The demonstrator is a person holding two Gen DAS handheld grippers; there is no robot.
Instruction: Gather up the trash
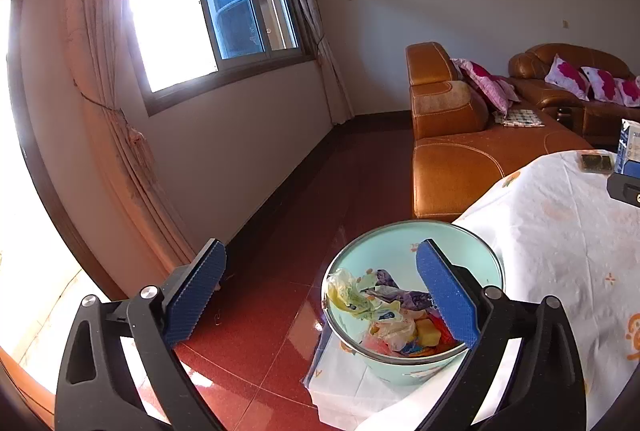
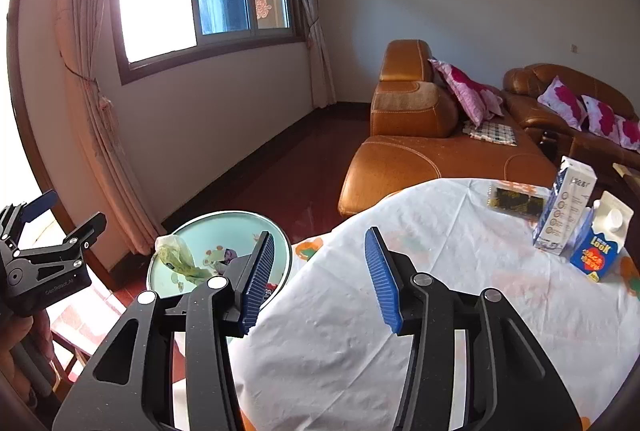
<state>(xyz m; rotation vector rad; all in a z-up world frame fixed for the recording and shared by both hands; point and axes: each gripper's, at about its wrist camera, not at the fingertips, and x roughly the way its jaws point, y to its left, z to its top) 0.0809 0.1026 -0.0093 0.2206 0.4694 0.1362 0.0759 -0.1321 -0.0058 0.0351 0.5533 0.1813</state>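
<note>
Left wrist view: the left hand-held gripper (image 1: 320,289) stands released, jaws spread wide with nothing between the pads, above the pale green trash bin (image 1: 404,235) that sits on the red tiled floor (image 1: 256,327) beside the counter (image 1: 560,231). The bin holds crumpled wrappers (image 1: 384,305): thin plastic film in yellow-green, purple, white and orange, loosely piled. One yellow-green piece (image 1: 340,291) lies against the rim on the left. Risk: this light film could slip over the rim to the floor if it is brushed.

Right wrist view: the right hand-held gripper (image 2: 318,279) is partly open and empty, poised over the white patterned cloth of the counter. Remaining trash stands well apart at the far right edge: a tall white-and-blue carton (image 2: 566,207), a blue carton with a screw cap (image 2: 600,243) touching or just beside it, and a dark flat packet (image 2: 516,197) behind. Risk: the cartons stand upright and close together; an off-centre grasp on one would likely topple the other, and loose cloth could drag.
</note>
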